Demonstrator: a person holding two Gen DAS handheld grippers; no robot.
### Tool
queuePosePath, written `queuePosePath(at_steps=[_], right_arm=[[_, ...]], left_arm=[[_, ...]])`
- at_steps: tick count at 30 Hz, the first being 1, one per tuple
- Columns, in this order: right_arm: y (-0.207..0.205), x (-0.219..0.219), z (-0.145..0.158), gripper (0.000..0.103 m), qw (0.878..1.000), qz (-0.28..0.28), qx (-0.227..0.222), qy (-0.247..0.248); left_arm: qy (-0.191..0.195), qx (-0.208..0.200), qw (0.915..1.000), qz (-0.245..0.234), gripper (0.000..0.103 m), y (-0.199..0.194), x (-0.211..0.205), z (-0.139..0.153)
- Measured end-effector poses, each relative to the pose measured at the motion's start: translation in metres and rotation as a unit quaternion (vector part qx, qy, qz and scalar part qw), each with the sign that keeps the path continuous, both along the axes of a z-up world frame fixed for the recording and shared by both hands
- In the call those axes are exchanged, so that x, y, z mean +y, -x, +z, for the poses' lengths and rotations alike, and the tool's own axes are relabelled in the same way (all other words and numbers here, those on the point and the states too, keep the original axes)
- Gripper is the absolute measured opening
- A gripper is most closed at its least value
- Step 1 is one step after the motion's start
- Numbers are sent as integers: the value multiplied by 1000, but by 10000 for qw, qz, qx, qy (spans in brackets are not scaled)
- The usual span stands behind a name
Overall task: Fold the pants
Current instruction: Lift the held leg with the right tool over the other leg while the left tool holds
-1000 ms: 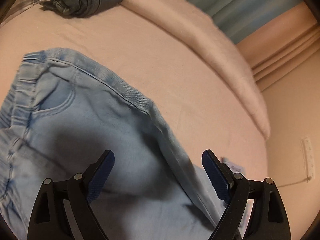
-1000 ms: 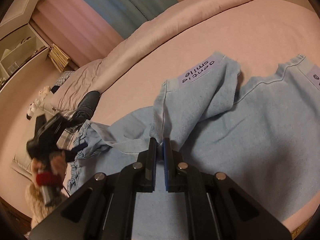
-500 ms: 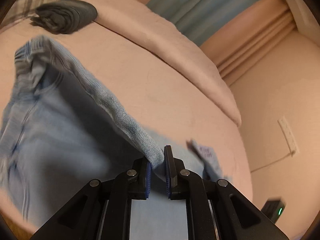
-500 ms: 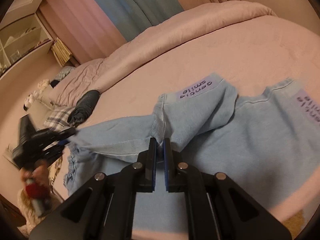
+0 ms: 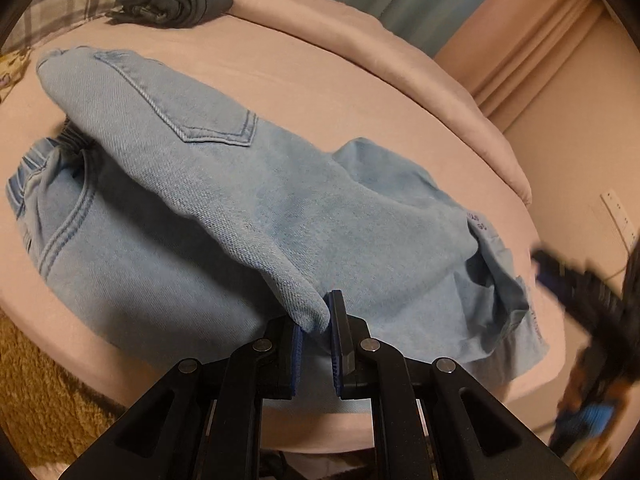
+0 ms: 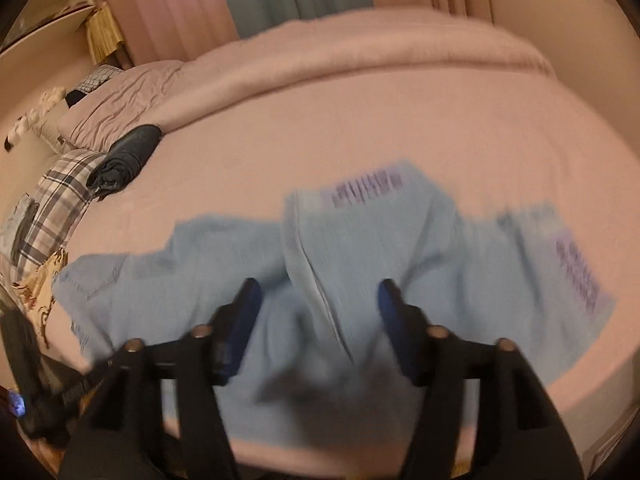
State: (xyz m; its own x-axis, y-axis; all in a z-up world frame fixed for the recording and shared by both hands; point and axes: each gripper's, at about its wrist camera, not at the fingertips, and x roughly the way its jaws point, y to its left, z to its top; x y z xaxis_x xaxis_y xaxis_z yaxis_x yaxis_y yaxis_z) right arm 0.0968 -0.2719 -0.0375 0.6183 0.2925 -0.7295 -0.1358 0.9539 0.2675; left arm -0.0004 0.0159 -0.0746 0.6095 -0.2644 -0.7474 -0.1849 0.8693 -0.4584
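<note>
One pair of pants (image 5: 280, 200) lies crosswise, half-folded.

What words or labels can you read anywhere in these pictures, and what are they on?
None can be read.
Purple print on the lavender patch at one hem of the light blue pants: too blurred.
Purple print on the second patch: too blurred.
Small dark print at the cuff: too small.

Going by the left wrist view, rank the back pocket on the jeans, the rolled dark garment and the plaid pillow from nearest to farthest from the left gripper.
From the left gripper, shut on a fold of the jeans:
1. Back pocket, up and left on the raised denim.
2. Rolled dark garment, beyond the jeans near the top.
3. Plaid pillow, at the far top left corner.
</note>
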Motion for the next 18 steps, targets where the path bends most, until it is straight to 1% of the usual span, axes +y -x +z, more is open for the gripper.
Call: queuePosePath(at_steps=[1,2,4,6,7,8,9,10,11,12,14,16,17,18], right_arm=[[-10,9,3,63,9999,143,-71,8],[-24,18,0,63,9996,257,-36,57],[-52,32,-14,62,9989,237,259,326],[-79,45,-34,54,9959,197,525,713],[-92,50,-46,47,9933,162,670,924],[-103,52,-58,45,9909,107,811,1073],[-108,52,-64,43,9901,112,864,1099],[-112,51,-70,37,9901,177,818,1131],[-113,51,-71,21,9901,298,726,1160],[-113,49,-69,12,9914,380,665,1063],[-112,37,-60,11,9951,229,584,762],[-109,12,-46,11,9990,3,435,41],[-105,-3,-37,11,9989,-120,322,-331],[-100,-19,-26,11,9975,-234,162,-644]], left_arm=[[5,29,10000,6,10,1,0,-2],[52,45,10000,22,10,2,1,-4],[291,57,9995,86,10,5,10,-6],[489,18,9987,167,11,0,18,0],[483,-15,9986,216,13,0,22,4],[417,-75,9987,286,19,-2,28,9],[312,-145,9986,394,23,-1,32,14],[165,-209,9982,540,23,-2,38,19],[-50,-291,9970,720,23,-4,45,25],[-154,-323,9962,798,23,-8,52,28],[-90,-361,9954,879,24,-19,67,28],[-25,-237,9943,1036,24,-31,82,25],[21,-257,9938,1081,23,-34,87,24],[121,-301,9934,1102,9,-34,92,24]])
